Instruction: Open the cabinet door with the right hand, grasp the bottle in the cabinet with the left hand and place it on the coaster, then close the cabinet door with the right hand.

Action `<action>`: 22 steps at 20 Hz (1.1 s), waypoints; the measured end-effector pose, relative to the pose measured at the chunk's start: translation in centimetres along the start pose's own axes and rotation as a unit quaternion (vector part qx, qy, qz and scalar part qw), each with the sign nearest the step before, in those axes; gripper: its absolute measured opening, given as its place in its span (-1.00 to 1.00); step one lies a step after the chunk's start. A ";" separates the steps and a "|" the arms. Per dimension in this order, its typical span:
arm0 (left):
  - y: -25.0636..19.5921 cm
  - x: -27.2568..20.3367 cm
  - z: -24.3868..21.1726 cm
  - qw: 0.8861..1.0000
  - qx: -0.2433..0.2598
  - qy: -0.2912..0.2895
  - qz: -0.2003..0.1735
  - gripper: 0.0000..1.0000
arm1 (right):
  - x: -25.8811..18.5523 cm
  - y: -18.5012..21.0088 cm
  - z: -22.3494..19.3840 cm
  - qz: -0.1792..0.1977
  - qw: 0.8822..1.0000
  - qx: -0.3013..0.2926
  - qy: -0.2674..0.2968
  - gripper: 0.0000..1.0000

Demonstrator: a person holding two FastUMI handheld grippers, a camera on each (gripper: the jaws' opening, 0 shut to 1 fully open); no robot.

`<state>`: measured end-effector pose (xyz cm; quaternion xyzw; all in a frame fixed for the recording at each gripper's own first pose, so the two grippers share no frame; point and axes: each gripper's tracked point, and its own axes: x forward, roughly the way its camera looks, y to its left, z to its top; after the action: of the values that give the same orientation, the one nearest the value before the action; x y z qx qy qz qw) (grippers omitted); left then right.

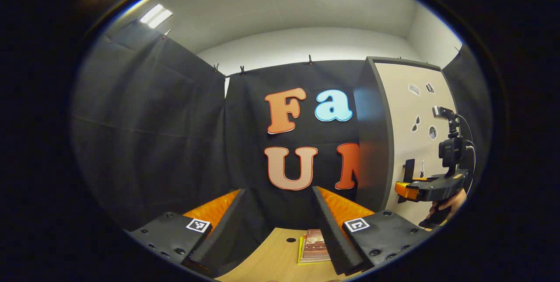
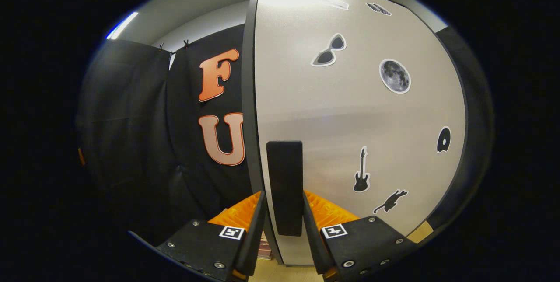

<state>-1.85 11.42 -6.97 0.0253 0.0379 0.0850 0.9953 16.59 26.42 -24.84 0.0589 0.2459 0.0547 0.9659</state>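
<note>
The tall cabinet [image 1: 372, 142] stands at the right, its pale door [image 2: 350, 111] covered with small stickers. A black upright handle [image 2: 284, 172] sits near the door's left edge. My right gripper [image 2: 283, 199] has one finger on each side of that handle and presses on it. In the left gripper view a hand holds the right gripper [image 1: 404, 188] at the handle [image 1: 409, 169]. My left gripper [image 1: 278, 192] hangs open over the wooden table [image 1: 271, 260], holding nothing. A flat reddish-brown coaster [image 1: 315, 247] with a yellow edge lies on the table. The door hides the bottle.
The cabinet's dark side panel [image 1: 369, 172] faces the left gripper. Black cloth walls close off the back and left. A small dark hole [image 1: 291, 239] marks the table top near the coaster.
</note>
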 end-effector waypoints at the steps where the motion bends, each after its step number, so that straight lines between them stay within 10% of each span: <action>1: 0.1 0.1 0.0 1.000 0.000 -0.001 0.006 0.82 | 0.3 -0.3 -0.2 -0.008 1.000 -0.002 0.003 -0.06; 13: -0.3 -0.1 -1.2 0.999 -0.025 0.014 -0.020 0.99 | -2.7 0.6 0.0 0.047 0.999 -0.011 0.003 -0.50; 22: -8.4 -1.9 -2.9 0.995 -0.028 0.022 -0.089 0.90 | -18.4 -3.9 -1.8 0.103 0.992 -0.040 -0.058 -0.50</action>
<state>-2.51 2.92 -10.21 -0.0081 0.0599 -0.0024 0.9982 -0.03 20.30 -18.31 0.0483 0.1801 0.1599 0.9694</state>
